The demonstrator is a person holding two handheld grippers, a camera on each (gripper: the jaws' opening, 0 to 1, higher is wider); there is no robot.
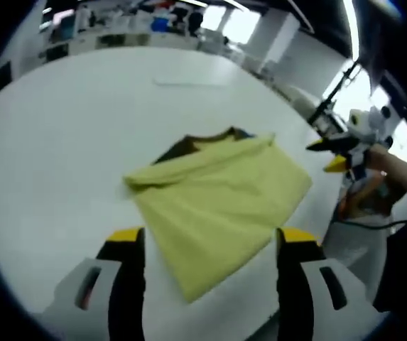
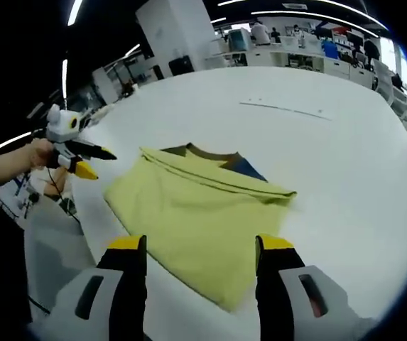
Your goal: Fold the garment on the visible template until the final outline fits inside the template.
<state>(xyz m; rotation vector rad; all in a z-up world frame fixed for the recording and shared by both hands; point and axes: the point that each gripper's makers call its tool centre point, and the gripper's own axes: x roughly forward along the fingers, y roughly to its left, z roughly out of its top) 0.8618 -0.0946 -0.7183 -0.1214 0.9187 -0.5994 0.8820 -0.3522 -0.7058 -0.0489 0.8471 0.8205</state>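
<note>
Garment first: a yellow cloth shirt [image 1: 217, 206] with a dark collar lies folded on the white table [image 1: 61, 142], collar end away from me, long axis running toward my jaws. My left gripper [image 1: 210, 245] and right gripper [image 2: 199, 249] hover wide apart, holding nothing. I cannot make out any template outline.

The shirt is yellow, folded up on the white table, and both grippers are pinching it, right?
Not quite. The shirt is yellow and lies folded on the white table, but neither gripper pinches it. In the left gripper view the left gripper is open above it, and in the right gripper view the right gripper is open too.
</note>
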